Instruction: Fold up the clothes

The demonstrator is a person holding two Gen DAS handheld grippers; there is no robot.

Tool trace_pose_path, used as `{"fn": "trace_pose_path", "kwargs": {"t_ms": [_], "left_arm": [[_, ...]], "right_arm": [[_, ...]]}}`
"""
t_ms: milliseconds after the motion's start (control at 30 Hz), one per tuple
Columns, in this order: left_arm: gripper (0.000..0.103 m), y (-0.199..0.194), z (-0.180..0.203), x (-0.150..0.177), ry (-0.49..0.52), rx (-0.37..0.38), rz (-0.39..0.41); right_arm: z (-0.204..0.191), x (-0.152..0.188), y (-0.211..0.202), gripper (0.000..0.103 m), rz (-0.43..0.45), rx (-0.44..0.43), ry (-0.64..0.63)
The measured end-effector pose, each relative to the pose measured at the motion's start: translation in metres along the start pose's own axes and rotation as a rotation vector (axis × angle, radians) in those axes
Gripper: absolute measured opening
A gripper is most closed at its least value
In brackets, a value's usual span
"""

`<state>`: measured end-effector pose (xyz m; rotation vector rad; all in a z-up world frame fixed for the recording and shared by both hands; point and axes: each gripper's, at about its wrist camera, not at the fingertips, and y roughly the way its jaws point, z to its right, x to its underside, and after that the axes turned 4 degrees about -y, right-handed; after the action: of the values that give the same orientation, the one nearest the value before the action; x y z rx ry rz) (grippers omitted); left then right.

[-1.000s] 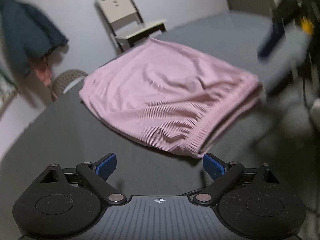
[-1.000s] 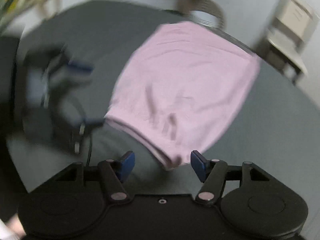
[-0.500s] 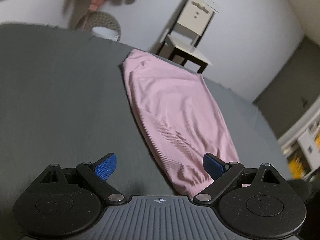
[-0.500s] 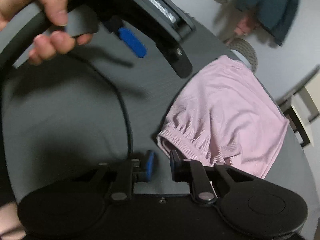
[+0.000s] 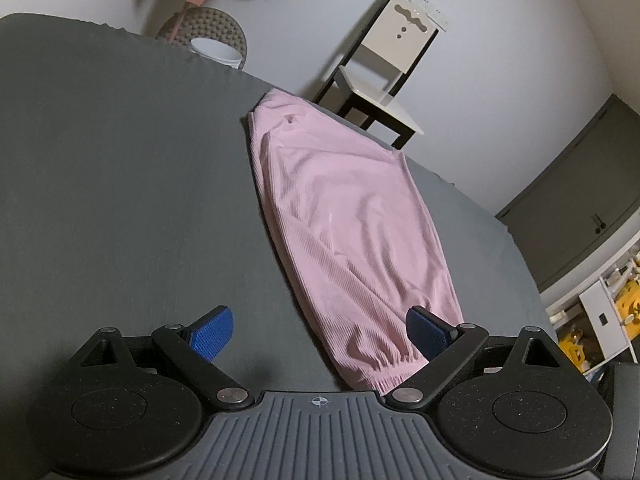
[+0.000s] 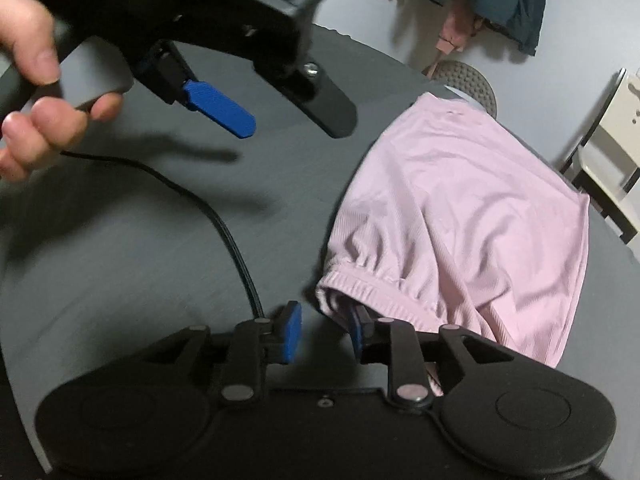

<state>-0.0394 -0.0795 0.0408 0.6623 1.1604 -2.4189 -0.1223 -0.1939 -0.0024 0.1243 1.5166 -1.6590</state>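
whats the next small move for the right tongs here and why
Probably close the right tongs on the waistband. They stand open at the pink garment corner, one pad seemingly tucked inside the hem, the other outside and apart from it. The left tongs are open too, gripping nothing.

Under my claws a dark grey table (image 5: 100,168) fills the frame's left; pink folded clothing (image 5: 352,224) lies centre-right, a black cable (image 6: 224,224) left of it.
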Motion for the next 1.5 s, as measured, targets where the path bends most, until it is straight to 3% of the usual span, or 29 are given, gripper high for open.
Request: {"fn": "trace_pose_path", "kwargs": {"t_ms": [367, 500, 567, 733, 967, 1167, 1300, 1500], "left_arm": [[0.094, 0.009, 0.002, 0.001, 0.003, -0.018, -0.033], [0.094, 0.009, 0.003, 0.002, 0.009, -0.024, -0.036], [0.094, 0.008, 0.004, 0.002, 0.013, -0.026, -0.032], [0.094, 0.009, 0.007, 0.004, 0.041, -0.022, -0.028], [0.094, 0.002, 0.011, 0.002, 0.063, 0.007, 0.001], [0.094, 0.004, 0.008, 0.003, 0.045, -0.004, -0.006], [0.094, 0.005, 0.011, 0.004, 0.057, -0.003, -0.010], [0.094, 0.005, 0.011, 0.006, 0.061, -0.005, -0.016]], "right_arm": [[-0.023, -0.001, -0.013, 0.030, -0.033, -0.020, -0.130], [-0.021, -0.004, -0.036, 0.033, -0.028, 0.054, -0.196], [-0.021, -0.005, -0.041, 0.034, -0.047, 0.131, -0.304], [-0.029, 0.027, -0.038, 0.039, -0.164, 0.290, -0.813], [-0.031, 0.082, -0.019, 0.041, -0.277, 0.319, -1.105], [-0.040, 0.086, -0.006, 0.054, -0.248, 0.411, -1.159], [-0.041, 0.091, 0.003, 0.054, -0.287, 0.362, -1.183], [-0.046, 0.092, 0.012, 0.066, -0.302, 0.435, -1.210]]}}
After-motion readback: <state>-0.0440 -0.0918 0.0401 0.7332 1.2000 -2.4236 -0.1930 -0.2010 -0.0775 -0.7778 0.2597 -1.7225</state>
